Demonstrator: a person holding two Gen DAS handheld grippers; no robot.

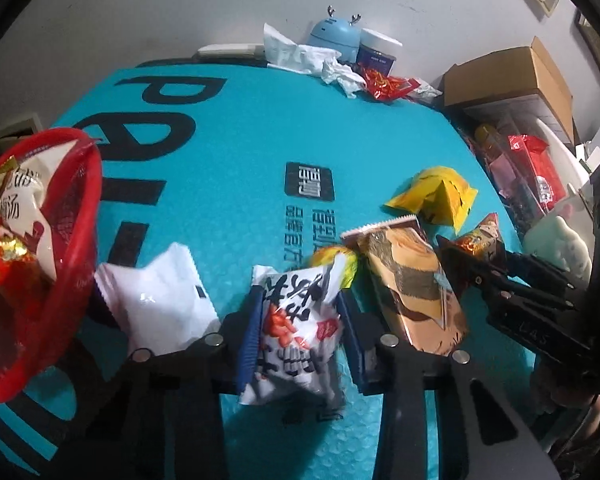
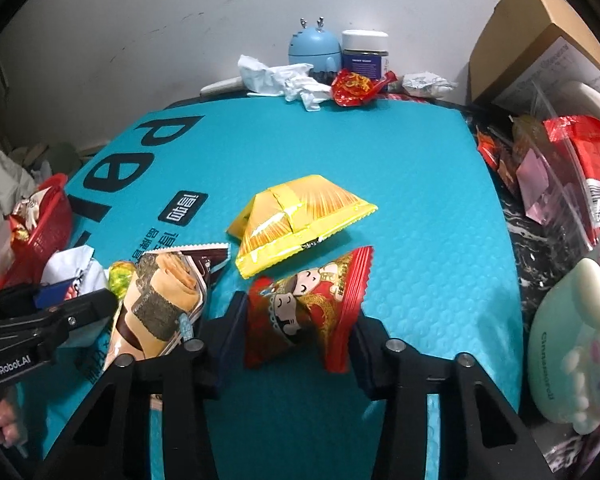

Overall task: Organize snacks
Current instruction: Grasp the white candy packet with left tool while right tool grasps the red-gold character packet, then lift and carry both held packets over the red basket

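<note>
Left gripper [image 1: 298, 320] clamping white printed snack packet [image 1: 296, 328], right gripper [image 2: 300, 320] clamping red cartoon-printed packet [image 2: 306, 304]; both are needing steady carrying toward red mesh basket [image 1: 86, 216], far left.

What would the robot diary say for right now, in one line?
left claw: shut on white snack packet | right claw: shut on red snack packet | red basket: holds snacks | yellow packet: on mat

My surface [image 2: 420, 184], under a teal mat with black lettering

On it I see a yellow packet [image 2: 296, 220], a brown egg-roll packet [image 2: 160, 300], a white packet [image 1: 160, 300], a red basket [image 1: 76, 240], and crumpled tissue [image 2: 284, 80] at the far edge.
</note>
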